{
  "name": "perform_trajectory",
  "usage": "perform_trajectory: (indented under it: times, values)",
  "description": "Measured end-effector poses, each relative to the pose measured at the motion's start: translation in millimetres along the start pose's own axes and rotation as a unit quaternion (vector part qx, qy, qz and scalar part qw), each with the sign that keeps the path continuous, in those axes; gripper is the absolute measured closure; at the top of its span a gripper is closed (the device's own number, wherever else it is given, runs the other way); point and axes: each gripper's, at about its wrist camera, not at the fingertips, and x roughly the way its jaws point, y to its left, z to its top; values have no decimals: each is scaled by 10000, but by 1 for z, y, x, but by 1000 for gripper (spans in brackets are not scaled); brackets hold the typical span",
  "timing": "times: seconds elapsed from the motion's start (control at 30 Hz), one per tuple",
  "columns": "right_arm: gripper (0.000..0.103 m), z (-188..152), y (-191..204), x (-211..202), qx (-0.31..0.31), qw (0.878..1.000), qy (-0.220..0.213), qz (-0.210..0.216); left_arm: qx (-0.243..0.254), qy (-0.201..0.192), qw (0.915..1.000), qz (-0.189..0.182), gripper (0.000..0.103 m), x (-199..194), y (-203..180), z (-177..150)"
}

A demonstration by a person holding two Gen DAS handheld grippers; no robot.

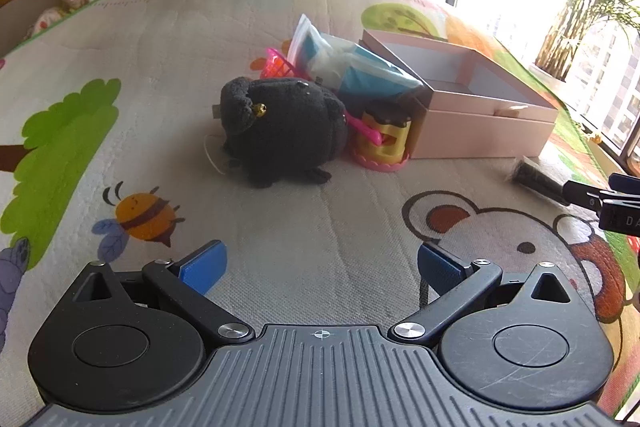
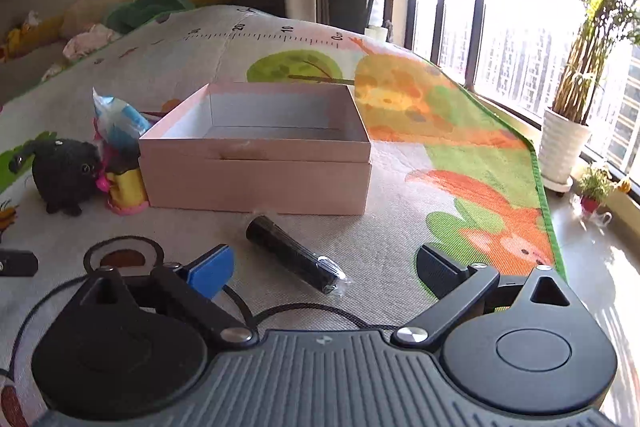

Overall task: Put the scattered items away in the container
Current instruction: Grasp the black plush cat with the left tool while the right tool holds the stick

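Right gripper [image 2: 324,267] jaws spread wide, nothing pinched; black plastic-wrapped cylinder [image 2: 295,255] lying on printed play mat [image 2: 400,235] just ahead, roughly between the blue pads [image 2: 212,273] but past them, not touched. Long axis running diagonally, far end up-left toward open pale pink cardboard box [image 2: 256,155], near wrapped end down-right, so probably needs a wrist roll to close across the narrow width. Right hand clearly nearer; in left wrist view same cylinder [image 1: 536,179] far off at right edge. Left gripper [image 1: 320,269] also gaping, empty, aimed at dark grey plush toy [image 1: 280,131], well apart from it. Plush touching yellow-and-pink toy cup [image 1: 382,139], which sits against box's left wall; clear bag with blue contents [image 1: 352,67] leaning behind. Box interior looks empty, front wall just beyond cylinder, open mat around it, mat's green edge well to right.
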Motion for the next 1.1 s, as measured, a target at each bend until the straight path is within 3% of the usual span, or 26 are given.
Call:
perform_trajectory:
  times: [0.13,0.27,0.37,0.57,0.6,0.7,0.73,0.87,0.97,1.0,1.03,1.1]
  values:
    - [5,-5,15,23,954,9944,424,162,16,82,10000,-46,0,2,-1,-3]
    - [4,-6,40,40,652,9968,451,-134,70,-10,10000,-56,0,-3,0,-3]
    - [5,1,38,49,764,9954,544,-173,94,-66,9999,-26,0,-3,1,1]
    - [44,9,41,58,302,9982,516,-53,226,-267,9991,238,0,10,0,26]
    - [60,9,40,56,206,9984,520,9,261,-323,9987,289,0,13,-1,31]
    - [84,5,39,48,-49,9985,504,188,464,-469,9962,567,0,29,-7,43]
    - [85,3,38,44,-99,9984,496,263,546,-514,9948,692,0,35,-10,46]
    - [85,-4,31,30,-265,9968,512,555,941,-751,9875,1017,0,56,-16,51]
    - [84,-6,29,25,-440,9968,465,474,1020,-855,9844,1155,0,68,-13,55]
    - [76,-5,28,26,-449,9968,464,465,974,-855,9853,1114,0,70,-11,56]
    - [59,-4,28,26,-426,9969,461,473,903,-841,9867,1054,0,70,-8,57]
    - [35,1,26,28,-333,9979,313,451,804,-850,9885,956,0,69,-3,58]
